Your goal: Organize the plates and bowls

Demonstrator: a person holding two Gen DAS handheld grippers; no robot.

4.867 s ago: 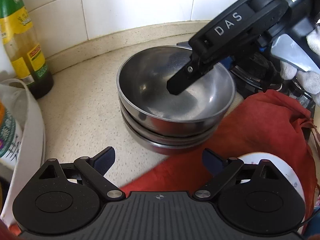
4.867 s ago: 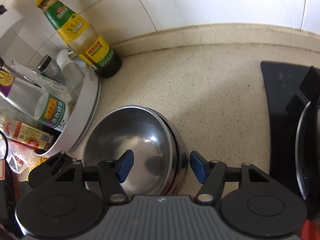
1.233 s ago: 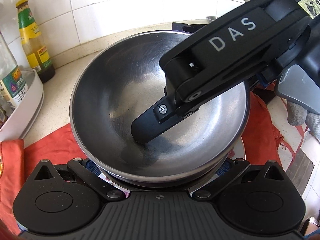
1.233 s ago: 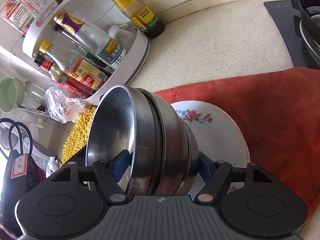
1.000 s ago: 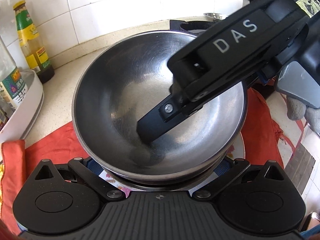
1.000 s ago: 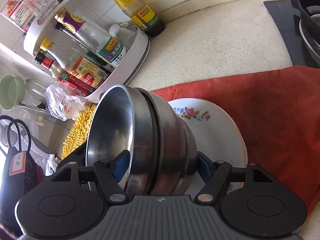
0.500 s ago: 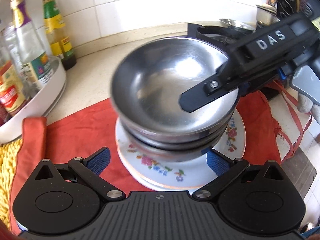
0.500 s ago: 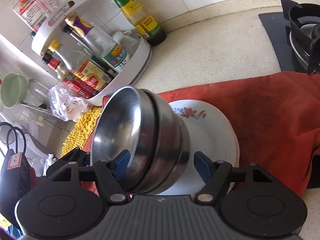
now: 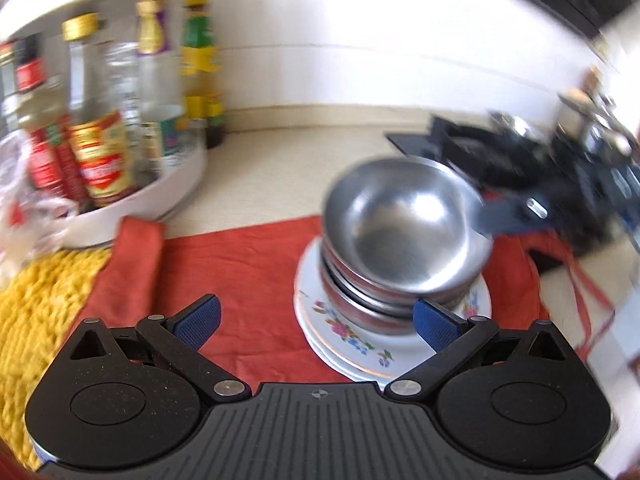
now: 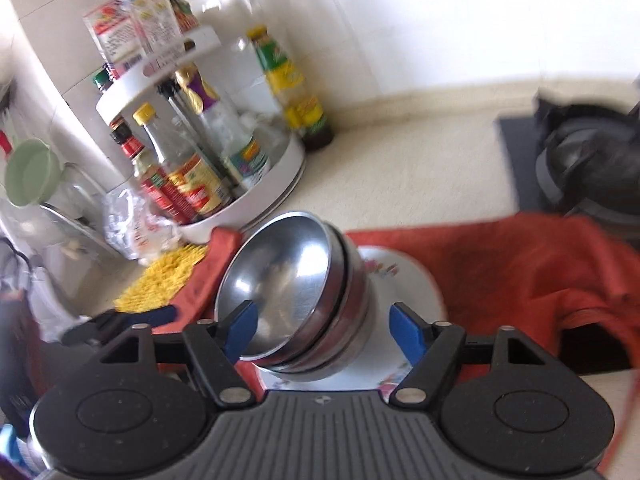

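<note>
Frankly, no writing can be read: the bottle labels on the white turntable rack [image 10: 276, 184] are blurred to red, gold, green and yellow patches. Taking the stack of steel bowls [image 9: 404, 240] as the landmark, it is a nest of shiny round bowls, the top one sitting slightly askew, its inside bright with reflections. It stands on white floral plates [image 9: 352, 340], rimmed in a thin orange line with small pink and blue flowers, and these lie on a red cloth [image 9: 240, 272] spread over the speckled beige counter [image 9: 288, 156].

Left of the bowls in the left wrist view sit the rack and a yellow shaggy mat [image 9: 40, 308]; a tall green-and-yellow bottle [image 10: 294, 92] stands on the counter beyond the rack. Behind and to the right of the bowls is a black stove [image 10: 588, 160].

The left claw [image 9: 316, 320] is spread wide, clear of the bowls, its right pad in front of the stack's base in the picture. The right claw [image 10: 322, 330] has just been opening; its blue pads straddle the stack without pressing on it, one over the top bowl's mouth, the other outside over the plates
</note>
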